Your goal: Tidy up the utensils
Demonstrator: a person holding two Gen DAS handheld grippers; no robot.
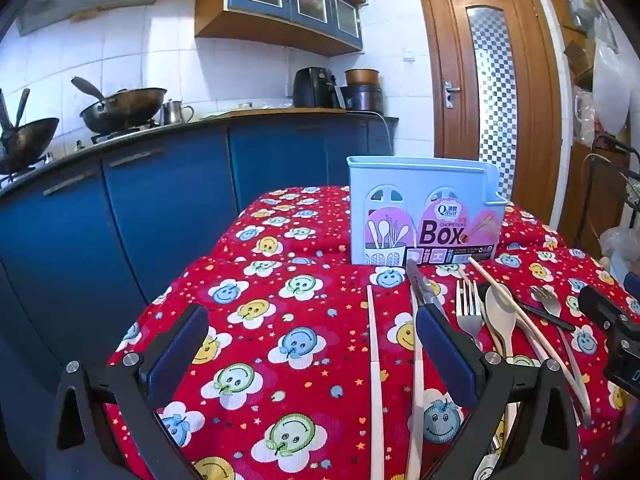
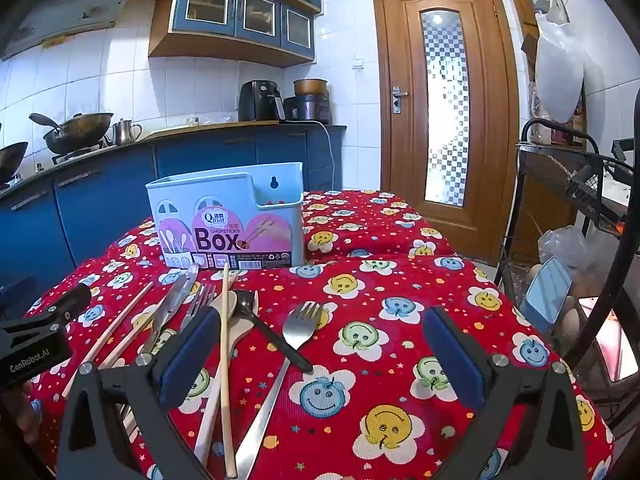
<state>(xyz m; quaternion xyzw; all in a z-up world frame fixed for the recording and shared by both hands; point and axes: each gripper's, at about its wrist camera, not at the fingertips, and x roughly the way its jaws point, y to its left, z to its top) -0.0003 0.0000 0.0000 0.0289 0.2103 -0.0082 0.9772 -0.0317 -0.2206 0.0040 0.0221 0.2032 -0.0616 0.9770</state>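
A light blue chopsticks box (image 1: 424, 208) (image 2: 228, 220) stands upright at the back of the red smiley tablecloth (image 1: 280, 320) (image 2: 380, 320). Utensils lie loose in front of it: cream chopsticks (image 1: 375, 360), a knife (image 1: 424, 288) (image 2: 172, 304), forks (image 1: 469, 312) (image 2: 300, 324), a cream spoon (image 1: 500, 316) (image 2: 234, 312), a black spoon (image 2: 272, 336) and a wooden chopstick (image 2: 225, 352). My left gripper (image 1: 312, 356) hovers open over the cloth, chopsticks between its fingers. My right gripper (image 2: 324, 356) is open above the fork and black spoon, touching nothing.
Blue kitchen cabinets (image 1: 120, 208) with woks (image 1: 124, 108) on a stove run along the left. A wooden door (image 2: 444, 96) stands behind the table. A black wire rack (image 2: 560, 200) with bags and eggs sits close to the table's right edge.
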